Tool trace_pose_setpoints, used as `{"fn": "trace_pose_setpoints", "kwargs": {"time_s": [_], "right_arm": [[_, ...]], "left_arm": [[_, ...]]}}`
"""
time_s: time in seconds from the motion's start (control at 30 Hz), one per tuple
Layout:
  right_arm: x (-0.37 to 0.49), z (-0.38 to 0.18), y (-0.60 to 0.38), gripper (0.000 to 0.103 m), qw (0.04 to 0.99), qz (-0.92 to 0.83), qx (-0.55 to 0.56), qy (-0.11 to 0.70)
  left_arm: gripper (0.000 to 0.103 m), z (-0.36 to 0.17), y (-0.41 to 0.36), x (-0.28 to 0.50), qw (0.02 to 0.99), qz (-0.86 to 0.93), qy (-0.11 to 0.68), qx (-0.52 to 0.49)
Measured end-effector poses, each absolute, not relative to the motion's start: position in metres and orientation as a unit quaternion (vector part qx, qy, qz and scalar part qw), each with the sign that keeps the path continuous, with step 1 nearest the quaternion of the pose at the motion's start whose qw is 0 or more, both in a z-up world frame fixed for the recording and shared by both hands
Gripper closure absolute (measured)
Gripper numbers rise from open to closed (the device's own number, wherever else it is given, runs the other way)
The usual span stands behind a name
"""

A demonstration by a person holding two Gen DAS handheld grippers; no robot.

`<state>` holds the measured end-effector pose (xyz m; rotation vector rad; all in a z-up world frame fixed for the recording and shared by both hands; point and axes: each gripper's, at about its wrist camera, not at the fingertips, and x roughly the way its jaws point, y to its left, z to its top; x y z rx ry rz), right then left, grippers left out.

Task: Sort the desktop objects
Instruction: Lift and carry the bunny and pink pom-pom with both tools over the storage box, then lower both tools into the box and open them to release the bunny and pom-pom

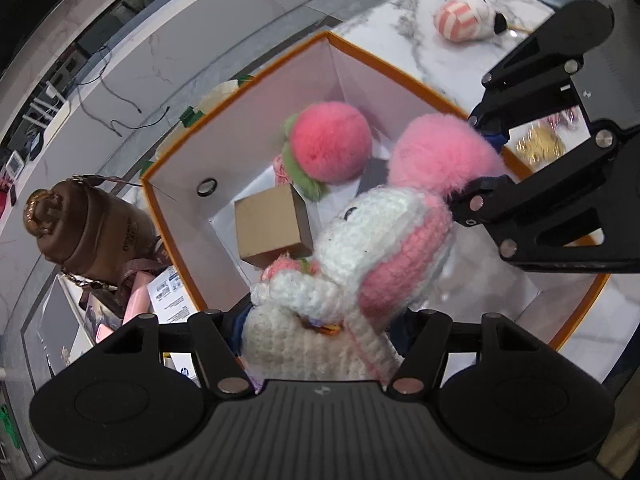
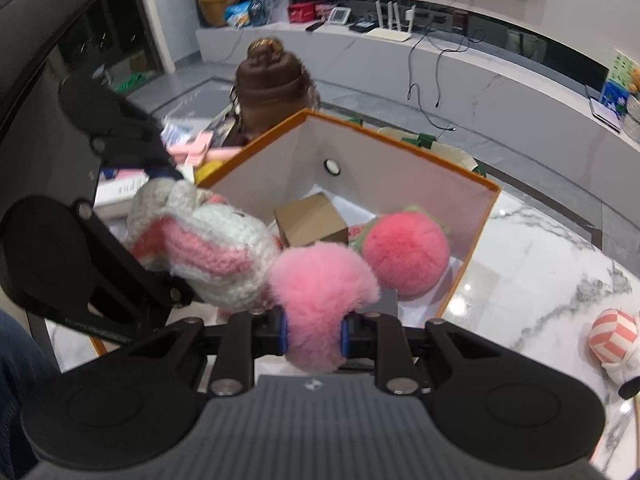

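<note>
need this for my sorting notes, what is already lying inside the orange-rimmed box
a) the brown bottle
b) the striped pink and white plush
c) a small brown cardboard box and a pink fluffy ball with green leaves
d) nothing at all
c: the small cardboard box and the leafy pink fluffy ball lie on the floor of the orange-rimmed box.

You get bright, even room light in both views. Small white glare spots shine on the marble table (image 2: 532, 280). The edges bend and go dark. The right wrist view looks a bit blurry.
</note>
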<state>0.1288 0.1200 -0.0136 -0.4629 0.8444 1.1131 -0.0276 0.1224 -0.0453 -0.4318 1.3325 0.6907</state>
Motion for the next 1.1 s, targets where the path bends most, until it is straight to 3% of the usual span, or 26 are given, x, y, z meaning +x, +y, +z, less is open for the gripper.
{"fn": "trace_pose_setpoints", "kwargs": {"time_s": [0.43,1.1], "right_arm": [[0.103,-0.053,0.140,0.079,0.690,0.516,-0.314,0.399],[0.094,-0.075,0.152,0.076,0.663,0.517,-0.364,0.401]], "left_arm": [[0.027,-0.090,0.109,-0.016,0.687,0.252,0.663,-0.159],[0.026,-0.120,0.115,-0.022,0.674,0.225,0.682,-0.174]]}}
